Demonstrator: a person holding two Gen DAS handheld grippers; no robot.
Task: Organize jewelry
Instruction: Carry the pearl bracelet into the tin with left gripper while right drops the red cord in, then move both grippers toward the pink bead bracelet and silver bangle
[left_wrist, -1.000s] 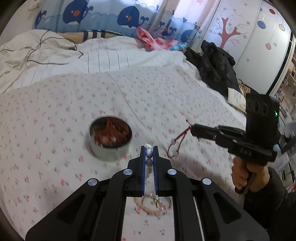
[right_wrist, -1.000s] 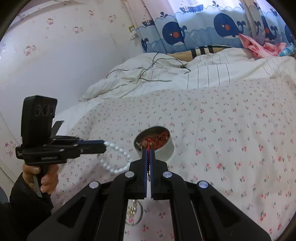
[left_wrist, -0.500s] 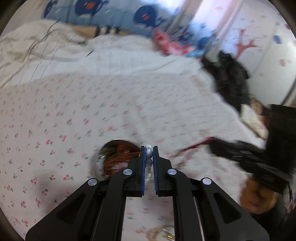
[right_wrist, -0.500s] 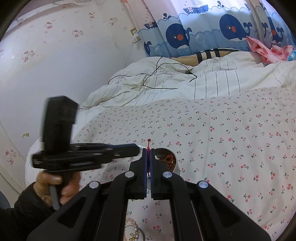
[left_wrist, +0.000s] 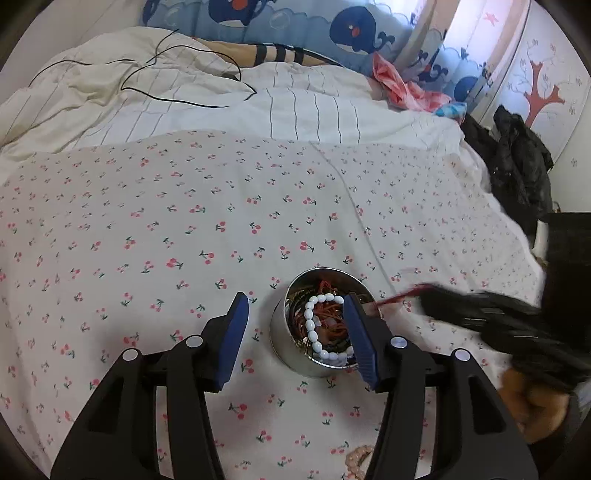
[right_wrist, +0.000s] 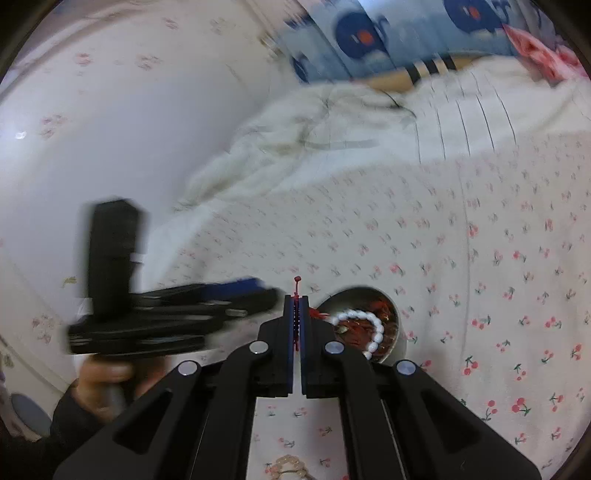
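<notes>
White bead bracelet (left_wrist: 314, 330) inside round tin (left_wrist: 280, 343).

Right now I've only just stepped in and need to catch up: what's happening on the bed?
A person is sorting jewelry into a round metal tin on the cherry-print bedspread. The left gripper is open above the tin, and a white bead bracelet lies inside on red cords. The right gripper is shut on a red string beside the tin. Another beaded bracelet lies on the bedspread.
</notes>
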